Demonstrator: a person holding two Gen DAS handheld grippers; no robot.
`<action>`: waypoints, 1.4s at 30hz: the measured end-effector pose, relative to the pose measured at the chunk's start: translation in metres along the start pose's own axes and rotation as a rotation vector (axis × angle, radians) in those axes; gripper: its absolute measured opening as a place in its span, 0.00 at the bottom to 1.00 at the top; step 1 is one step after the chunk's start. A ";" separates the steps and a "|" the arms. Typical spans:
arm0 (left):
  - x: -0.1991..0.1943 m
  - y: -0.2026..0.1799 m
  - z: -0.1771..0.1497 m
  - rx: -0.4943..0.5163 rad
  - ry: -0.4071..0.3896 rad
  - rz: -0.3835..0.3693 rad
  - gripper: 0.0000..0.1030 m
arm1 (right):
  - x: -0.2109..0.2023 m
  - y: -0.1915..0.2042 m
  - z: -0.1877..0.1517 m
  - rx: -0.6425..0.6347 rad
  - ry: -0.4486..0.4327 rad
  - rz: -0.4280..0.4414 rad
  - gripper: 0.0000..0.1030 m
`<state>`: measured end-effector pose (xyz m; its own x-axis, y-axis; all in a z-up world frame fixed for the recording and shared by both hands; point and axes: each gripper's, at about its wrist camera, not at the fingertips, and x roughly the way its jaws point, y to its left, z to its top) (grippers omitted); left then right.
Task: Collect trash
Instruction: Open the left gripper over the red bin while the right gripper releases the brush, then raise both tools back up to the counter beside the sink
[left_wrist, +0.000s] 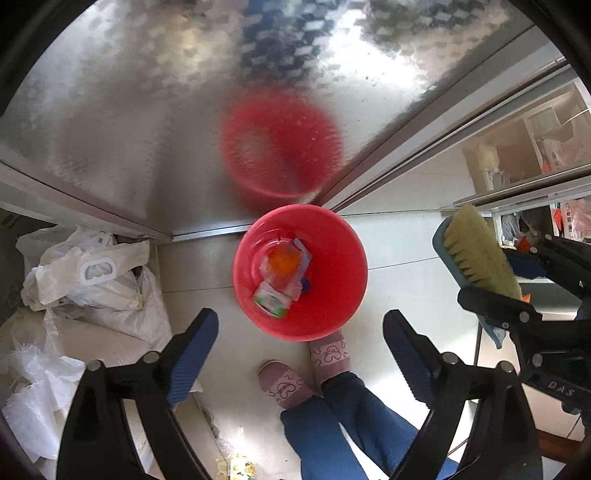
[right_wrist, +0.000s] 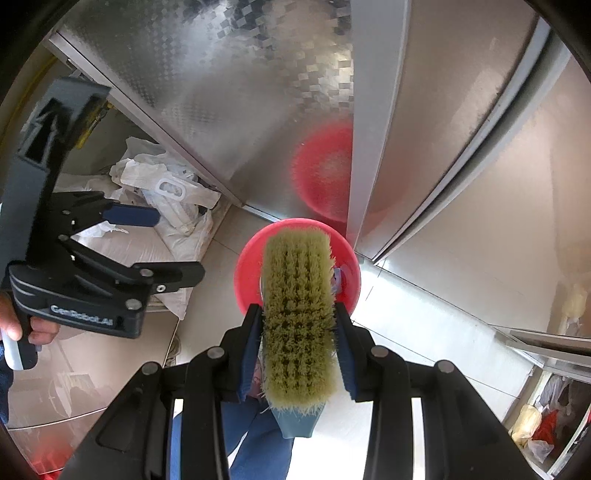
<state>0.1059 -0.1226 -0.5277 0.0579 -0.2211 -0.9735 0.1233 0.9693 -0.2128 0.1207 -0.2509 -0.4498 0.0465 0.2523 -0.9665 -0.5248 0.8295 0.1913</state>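
Bristles fill your right-wrist view: your right gripper (right_wrist: 298, 325) has its jaws closed tight on both sides of a yellow-green scrub brush (right_wrist: 297, 306), its blue handle pointing back toward you. Your left gripper (left_wrist: 301, 354) hangs with jaws spread wide and nothing between them, poised above and just short of the red bin (left_wrist: 332, 306). That bin stands on the tiled floor against the base of a steel cabinet (left_wrist: 147, 122), which mirrors it as a red blur. Collected trash (left_wrist: 282, 273), an orange-topped wrapper, a green-and-white packet and a blue scrap, already lies inside the bin. Left of the bin, crumpled white plastic bags (left_wrist: 85, 277) pile against the cabinet; your slippered feet (left_wrist: 306, 369) stand just behind the bin, one touching its rim. Judging from here, the brush hovers directly over the bin, so a loosened grip would likely drop it in among the trash. A careless step could also nudge or tip the light bin and spill what you have gathered.
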 end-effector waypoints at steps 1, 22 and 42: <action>-0.003 0.001 -0.001 0.001 -0.006 0.014 1.00 | 0.000 0.001 0.000 0.002 0.000 0.002 0.34; -0.036 0.048 -0.033 -0.105 -0.060 0.134 1.00 | 0.012 0.026 0.013 -0.068 0.038 0.031 0.34; -0.102 0.028 -0.049 -0.102 -0.112 0.153 1.00 | -0.050 0.040 0.009 -0.106 -0.042 0.037 0.97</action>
<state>0.0548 -0.0677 -0.4380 0.1784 -0.0757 -0.9810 0.0040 0.9971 -0.0762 0.1054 -0.2260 -0.3923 0.0600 0.3048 -0.9505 -0.6137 0.7623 0.2057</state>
